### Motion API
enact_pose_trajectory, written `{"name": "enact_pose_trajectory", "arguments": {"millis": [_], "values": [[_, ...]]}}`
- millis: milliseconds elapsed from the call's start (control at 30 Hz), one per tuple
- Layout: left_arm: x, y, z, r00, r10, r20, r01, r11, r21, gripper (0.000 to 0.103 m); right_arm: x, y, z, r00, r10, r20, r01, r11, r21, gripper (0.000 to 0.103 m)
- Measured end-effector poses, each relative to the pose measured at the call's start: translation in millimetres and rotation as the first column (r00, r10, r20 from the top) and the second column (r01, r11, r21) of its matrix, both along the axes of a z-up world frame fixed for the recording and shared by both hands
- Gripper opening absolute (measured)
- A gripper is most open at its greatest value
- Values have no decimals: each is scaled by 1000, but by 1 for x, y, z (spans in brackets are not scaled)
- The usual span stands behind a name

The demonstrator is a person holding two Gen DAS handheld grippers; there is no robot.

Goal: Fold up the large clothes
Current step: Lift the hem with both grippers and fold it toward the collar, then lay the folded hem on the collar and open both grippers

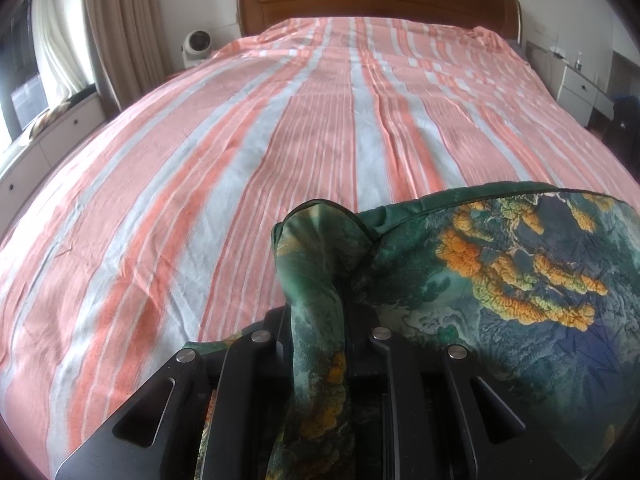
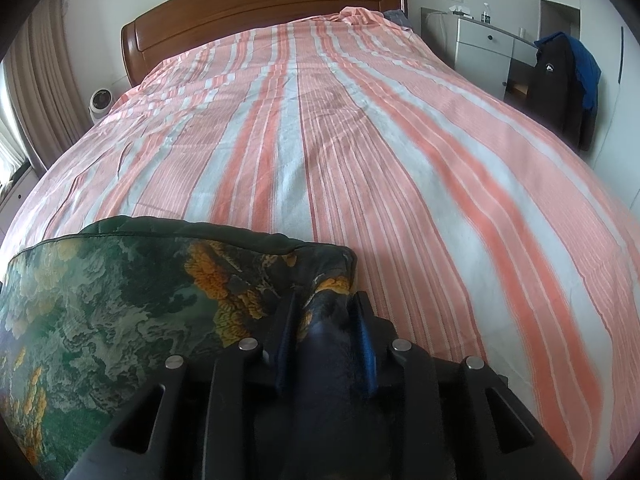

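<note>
While both of my hand-held tools point down across the bed, the dark green garment printed with orange and yellow blossoms (image 1: 500, 272) lies at the near end of the coral-and-grey striped bedsheet (image 1: 248, 152), stretched between the two. My left black two-finger gripper (image 1: 316, 320) sits at six o'clock in its own view, its jaws nearly together and pinched on a twisted rope of that green fabric, which rises between the fingers and flops over at about twelve o'clock of them; the rest of the cloth spreads away toward three o'clock. My right black gripper with blue-lined fingers (image 2: 324, 312) also sits at six o'clock in its view, with a dark fold of the same garment (image 2: 120, 292) lying between the fingers; they stand a little apart, and I cannot tell whether the pads press on the cloth. From there the garment fans out toward nine o'clock, its piped edge forming a ridge on the sheet. Beyond, at twelve o'clock, stands the curved brown wooden headboard (image 2: 256, 12). A small round white fan (image 1: 197, 47) sits at eleven o'clock beside beige curtains (image 1: 120, 20), and a white drawer cabinet (image 2: 486, 50) stands at one o'clock in the right view, just beside a dark jacket with blue lining (image 2: 560, 80).
</note>
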State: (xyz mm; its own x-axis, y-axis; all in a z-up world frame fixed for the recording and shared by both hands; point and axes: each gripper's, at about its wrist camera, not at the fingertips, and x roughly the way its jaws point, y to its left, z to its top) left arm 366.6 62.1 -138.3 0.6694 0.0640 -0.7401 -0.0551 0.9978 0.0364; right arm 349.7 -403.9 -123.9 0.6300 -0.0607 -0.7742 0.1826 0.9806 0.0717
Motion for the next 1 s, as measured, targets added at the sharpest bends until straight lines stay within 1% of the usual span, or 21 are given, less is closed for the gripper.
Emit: {"name": "enact_pose_trajectory", "arguments": {"millis": [200, 267, 333, 367, 400, 433, 500, 533, 567, 600, 667, 700, 733, 767, 833, 867, 933, 1000], "values": [[0, 0, 0, 1000, 1, 0, -1, 1000, -3, 17, 0, -1, -1, 1000, -7, -1, 7, 1000, 9, 32], [0, 0, 0, 1000, 3, 2, -3, 1000, 0, 19, 0, -2, -1, 1000, -10, -2, 10, 1000, 10, 33], [-3, 1, 2, 1000, 22, 18, -22, 1000, 15, 30, 0, -4, -1, 1000, -19, -3, 19, 1000, 14, 38], [-4, 2, 3, 999, 36, 25, -36, 999, 21, 40, -1, -5, -1, 1000, -25, -3, 25, 1000, 19, 39], [-4, 4, 4, 998, 51, 31, -52, 998, 19, 45, -1, -6, -2, 1000, -30, -2, 30, 999, 27, 41], [-4, 6, 4, 998, 58, 32, -59, 998, 13, 47, -1, -8, -2, 999, -35, -3, 35, 999, 37, 42], [-3, 8, 5, 997, 69, 28, -69, 998, 6, 56, -1, -11, -3, 999, -39, -4, 40, 998, 53, 44], [-3, 9, 6, 997, 74, 24, -74, 997, 7, 59, -1, -12, -3, 999, -42, -5, 42, 997, 58, 45], [-2, 9, 7, 997, 81, 16, -81, 997, 10, 66, -1, -13, -3, 999, -45, -6, 46, 997, 62, 46], [-2, 10, 10, 996, 91, -1, -91, 996, 12, 76, -1, -13, -3, 999, -48, -8, 48, 997, 61, 47], [0, 13, 18, 994, 95, -53, -94, 995, 10, 88, -1, -12, -2, 998, -54, -11, 55, 997, 53, 51], [-2, 15, 29, 993, 90, -72, -90, 996, -4, 88, -1, -12, -2, 998, -63, -20, 63, 997, 44, 55], [-8, 16, 40, 994, 88, -66, -90, 996, -23, 88, 0, -12, -2, 997, -71, -32, 72, 997, 34, 60], [-16, 16, 53, 995, 88, -48, -90, 995, -46, 88, 2, -13, -1, 995, -80, -52, 81, 996, 26, 62], [-37, 2, 86, 998, 55, 5, -54, 994, -95, 92, 5, -16, 0, 993, -86, -81, 88, 996, 30, 68], [-44, -9, 97, 999, 29, 20, -26, 995, -99, 96, 6, -18, 1, 992, -85, -89, 89, 995, 36, 68], [-58, -47, 118, 996, -74, 50, 78, 993, -87, 98, 5, -23, 10, 992, -81, -95, 86, 995, 50, 69], [-67, -90, 126, 982, -179, 62, 183, 981, -59, 100, -2, -26, 30, 990, -113, -87, 115, 993, 27, 70]]}}
